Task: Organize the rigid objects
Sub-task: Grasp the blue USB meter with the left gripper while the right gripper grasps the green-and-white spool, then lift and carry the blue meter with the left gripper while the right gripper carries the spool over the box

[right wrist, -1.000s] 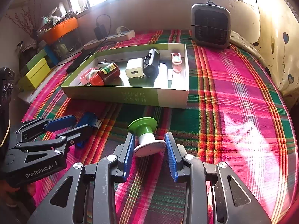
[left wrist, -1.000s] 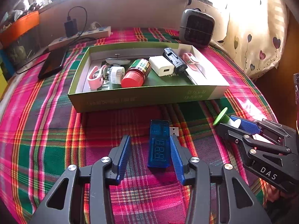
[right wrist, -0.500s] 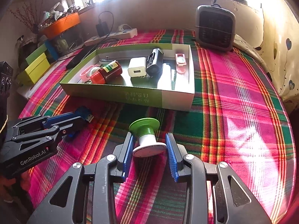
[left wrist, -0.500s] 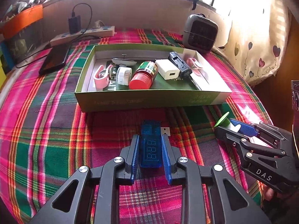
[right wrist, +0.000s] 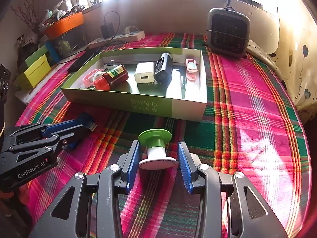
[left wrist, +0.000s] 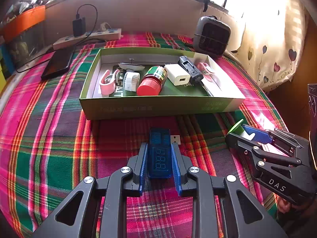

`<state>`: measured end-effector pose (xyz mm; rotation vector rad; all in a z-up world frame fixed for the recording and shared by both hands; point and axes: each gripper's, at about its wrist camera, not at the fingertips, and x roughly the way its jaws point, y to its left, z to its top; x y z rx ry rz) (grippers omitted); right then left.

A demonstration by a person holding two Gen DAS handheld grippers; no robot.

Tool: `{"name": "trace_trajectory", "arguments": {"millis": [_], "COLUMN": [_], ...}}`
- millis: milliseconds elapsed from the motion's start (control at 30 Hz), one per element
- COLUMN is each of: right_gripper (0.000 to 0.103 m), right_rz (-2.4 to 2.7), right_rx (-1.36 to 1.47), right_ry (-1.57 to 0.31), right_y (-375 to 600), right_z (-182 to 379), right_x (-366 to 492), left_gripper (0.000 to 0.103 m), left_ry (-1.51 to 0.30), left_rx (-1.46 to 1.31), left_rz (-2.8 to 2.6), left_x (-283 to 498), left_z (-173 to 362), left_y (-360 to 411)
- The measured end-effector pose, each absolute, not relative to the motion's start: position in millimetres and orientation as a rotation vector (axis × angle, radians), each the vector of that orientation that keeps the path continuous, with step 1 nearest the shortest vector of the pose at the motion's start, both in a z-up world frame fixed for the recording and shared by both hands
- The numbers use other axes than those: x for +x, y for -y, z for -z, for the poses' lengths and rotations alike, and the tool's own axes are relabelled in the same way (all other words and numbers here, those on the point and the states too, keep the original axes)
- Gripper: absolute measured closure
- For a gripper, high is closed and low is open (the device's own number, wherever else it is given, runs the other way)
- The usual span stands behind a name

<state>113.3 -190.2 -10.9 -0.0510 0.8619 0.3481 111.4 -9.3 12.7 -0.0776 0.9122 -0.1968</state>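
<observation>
A blue see-through USB tester (left wrist: 159,158) lies on the plaid cloth, and my left gripper (left wrist: 159,145) is shut on its sides. From the right wrist view, the same gripper (right wrist: 79,127) covers most of the tester (right wrist: 87,120). A green-and-white spool (right wrist: 154,136) lies on its side between the pads of my right gripper (right wrist: 158,143). Those jaws are opening, with a thin gap on each side of the spool. The green cardboard box (left wrist: 158,107) stands just beyond both grippers. The left wrist view shows the right gripper (left wrist: 240,132) and the spool (left wrist: 235,126) at the right.
The box holds a red-capped bottle (left wrist: 152,79), a white charger (left wrist: 179,77), a black battery holder (left wrist: 190,68) and a pink clip (left wrist: 108,81). Behind it are a small grey heater (left wrist: 212,36), a power strip (left wrist: 87,37) and a dark phone (left wrist: 57,63). Coloured boxes (right wrist: 35,67) stack at far left.
My left jaws have closed from wide apart onto the blue USB tester. The right jaws have widened slightly around the spool, which has stayed where it lay.
</observation>
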Motion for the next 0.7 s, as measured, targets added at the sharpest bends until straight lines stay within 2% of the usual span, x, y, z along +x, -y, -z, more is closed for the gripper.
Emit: {"name": "trace_trajectory", "arguments": {"millis": [67,700], "right_gripper": [0.068,0.068], "right_rz": [-0.348,-0.398], "right_rx": [-0.046,0.016], "right_ry": [-0.862,-0.86], "right_y": [190.4,193.1], "right_z": [11.2,9.2], "right_x": [113.4,112.5], "left_gripper": [0.081,0.082], "left_ry": [-0.912,-0.913], "left_rx": [-0.078,-0.09], "left_rz": [0.197,0.206], "left_x": [111.4,110.8], "left_z": [-12.8,-15.5], "left_y": [9.4,8.0]}}
